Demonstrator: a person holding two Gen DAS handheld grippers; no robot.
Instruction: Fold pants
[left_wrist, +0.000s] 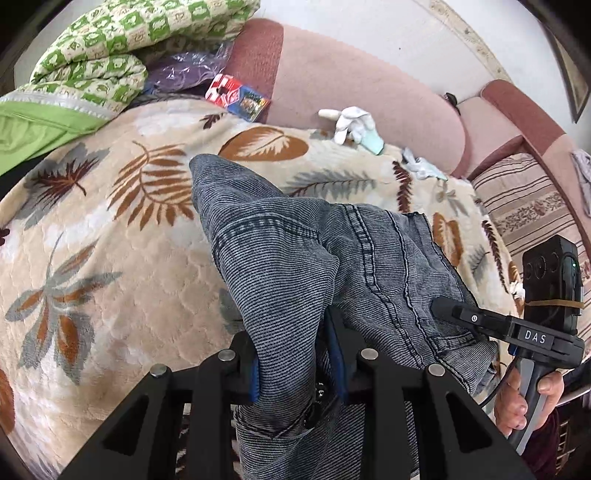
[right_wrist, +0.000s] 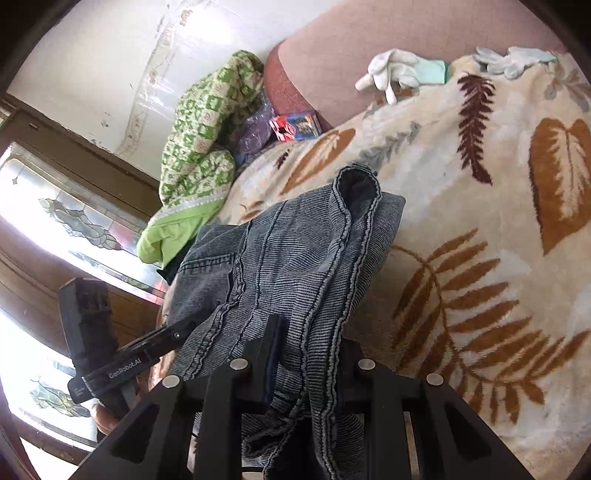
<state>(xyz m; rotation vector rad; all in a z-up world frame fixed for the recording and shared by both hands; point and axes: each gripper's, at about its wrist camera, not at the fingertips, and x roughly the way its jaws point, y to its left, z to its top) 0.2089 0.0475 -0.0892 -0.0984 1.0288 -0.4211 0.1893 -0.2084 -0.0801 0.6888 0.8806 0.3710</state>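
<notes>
On the left, the left gripper (left_wrist: 291, 365) is clamped on a thick bunch of the grey corduroy pants (left_wrist: 314, 258); the cloth fills the gap between its blue-padded fingers (left_wrist: 254, 373) and hangs below them as well as rising ahead. From there the fabric runs forward and rightward, draping down onto the leaf-patterned blanket (left_wrist: 110, 266) that covers the sofa. Further right, the right gripper (left_wrist: 448, 308) comes in from the side, its finger pressed into the stitched seam region; in its own view the right gripper (right_wrist: 306, 354) is likewise closed on a gathered fold, with the hemmed edge of the pants (right_wrist: 295, 251) standing up just in front of it.

Both claws hold the garment near each other, so it appears lifted at one end while the rest trails onto the blanket ahead. The long axis seems to run away from both grippers, toward the sofa back. The coming move likely depends on spreading or laying that length flat forward. White gloves (left_wrist: 351, 123) lie well apart, near the backrest.
</notes>
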